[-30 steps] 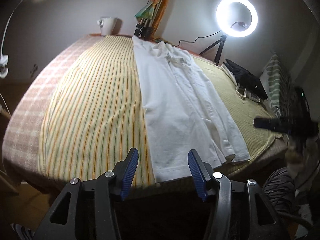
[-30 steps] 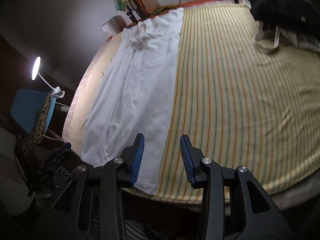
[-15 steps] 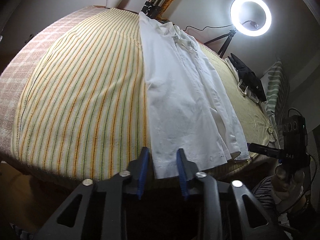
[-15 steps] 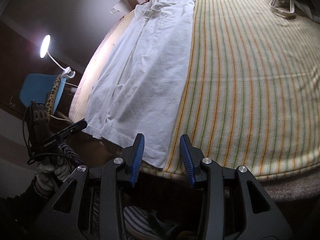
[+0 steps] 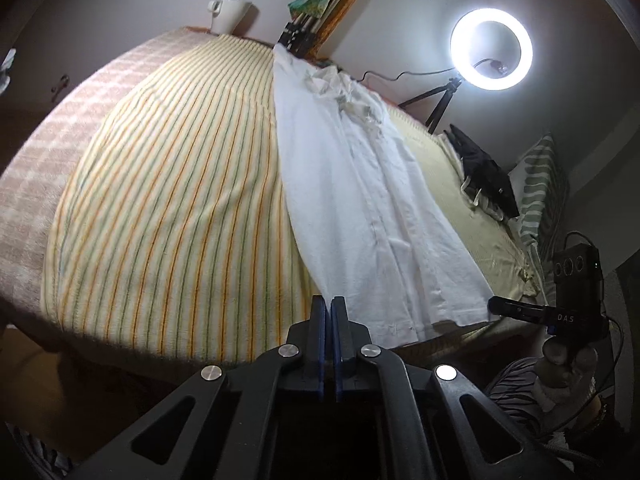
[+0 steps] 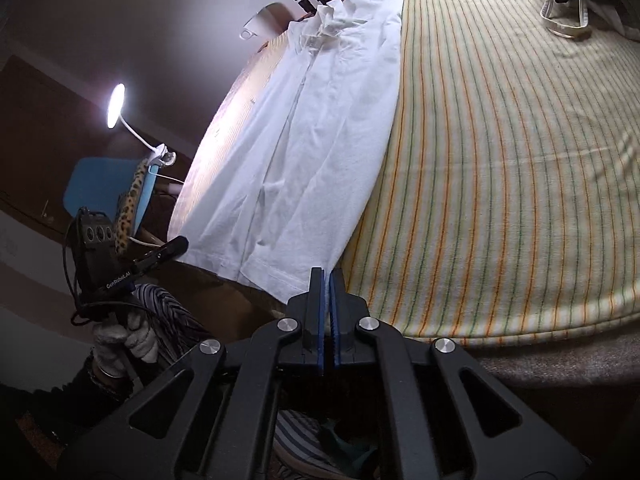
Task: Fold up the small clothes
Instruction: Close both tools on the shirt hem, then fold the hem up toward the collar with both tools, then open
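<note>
A white shirt [image 5: 360, 200] lies lengthwise on the yellow striped blanket [image 5: 180, 200], collar at the far end and hem at the near edge of the bed. My left gripper [image 5: 328, 304] is shut on the hem's left corner. In the right wrist view the shirt [image 6: 320, 140] runs up the left part of the blanket [image 6: 500, 160]. My right gripper [image 6: 328, 276] is shut on the hem's right corner, with white cloth showing between its blue pads. Each gripper also shows in the other's view: the right gripper [image 5: 494, 304], and the left gripper [image 6: 180, 244].
A lit ring light [image 5: 491, 54] on a tripod stands behind the bed. A black bag [image 5: 486, 172] and a striped pillow [image 5: 540, 188] lie at the far right. A white mug [image 5: 228, 12] sits at the back, and a desk lamp [image 6: 116, 106] and blue chair [image 6: 96, 192] stand beside the bed.
Both grippers came down to the near edge of the bed and their jaws went from apart to shut, each on a hem corner of the white shirt.
</note>
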Demonstrator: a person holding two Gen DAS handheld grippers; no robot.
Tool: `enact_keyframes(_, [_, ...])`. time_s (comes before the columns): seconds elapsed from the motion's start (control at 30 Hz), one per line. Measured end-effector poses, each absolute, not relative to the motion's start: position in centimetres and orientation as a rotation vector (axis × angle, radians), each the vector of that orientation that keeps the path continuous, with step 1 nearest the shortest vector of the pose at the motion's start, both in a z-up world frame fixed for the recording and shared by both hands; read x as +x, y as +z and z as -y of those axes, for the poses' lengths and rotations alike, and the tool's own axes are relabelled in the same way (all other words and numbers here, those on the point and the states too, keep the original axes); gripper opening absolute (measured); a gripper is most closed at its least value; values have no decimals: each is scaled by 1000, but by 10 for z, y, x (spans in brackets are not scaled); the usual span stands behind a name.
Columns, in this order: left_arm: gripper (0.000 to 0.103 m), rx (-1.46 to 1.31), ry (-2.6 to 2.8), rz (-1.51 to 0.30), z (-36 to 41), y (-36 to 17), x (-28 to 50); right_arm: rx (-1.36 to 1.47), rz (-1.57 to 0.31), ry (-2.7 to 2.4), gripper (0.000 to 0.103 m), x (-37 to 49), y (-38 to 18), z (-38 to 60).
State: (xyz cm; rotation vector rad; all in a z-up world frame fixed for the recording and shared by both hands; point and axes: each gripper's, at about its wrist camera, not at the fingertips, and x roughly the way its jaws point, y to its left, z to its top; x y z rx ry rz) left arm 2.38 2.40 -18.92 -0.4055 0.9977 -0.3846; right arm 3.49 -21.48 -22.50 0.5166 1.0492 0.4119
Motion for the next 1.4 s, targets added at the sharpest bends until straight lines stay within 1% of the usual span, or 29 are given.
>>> enact_keyframes(0.13, [0,-424,-362,-1040,-25,-209,25,512,-1123,368,3,40,-252,211])
enact_keyframes(0.33, [0,-444,-383,-1014,-28,-194,22,542,-1080,382,3,36,-239,220])
enact_keyframes(0.4, [0,-411,-386,-1002,-25,-190,23,531,-1062,391,3,37,-236,218])
enact_keyframes(0.47, [0,-391,-376,-1020,-23,-196,25,510,-1079,385,3,38,-240,215])
enact_keyframes(0.57, [0,-450,-367,-1056,-29,-209,27,522,-1115,360,3,42,-250,215])
enact_keyframes(0.63, [0,-487,-368,-1048,-35,-204,24,547,-1099,369,3,43,-246,218])
enact_keyframes(0.73, [0,-496,-387,-1001,-38,-184,19,588,-1067,390,3,40,-236,222])
enact_keyframes(0.83, [0,-507,-393,-991,-39,-179,21,605,-1038,398,3,37,-229,224])
enact_keyframes(0.9, [0,-482,-376,-1013,-36,-188,24,600,-1054,391,3,38,-235,224])
enact_keyframes(1.0, [0,-518,-359,-1075,-37,-210,28,611,-1119,359,3,39,-243,225])
enact_keyframes(1.07, [0,-529,-355,-1080,-40,-212,28,627,-1141,350,3,39,-247,227])
enact_keyframes(1.4, [0,-525,-392,-1025,-39,-180,56,723,-1070,390,3,56,-211,247])
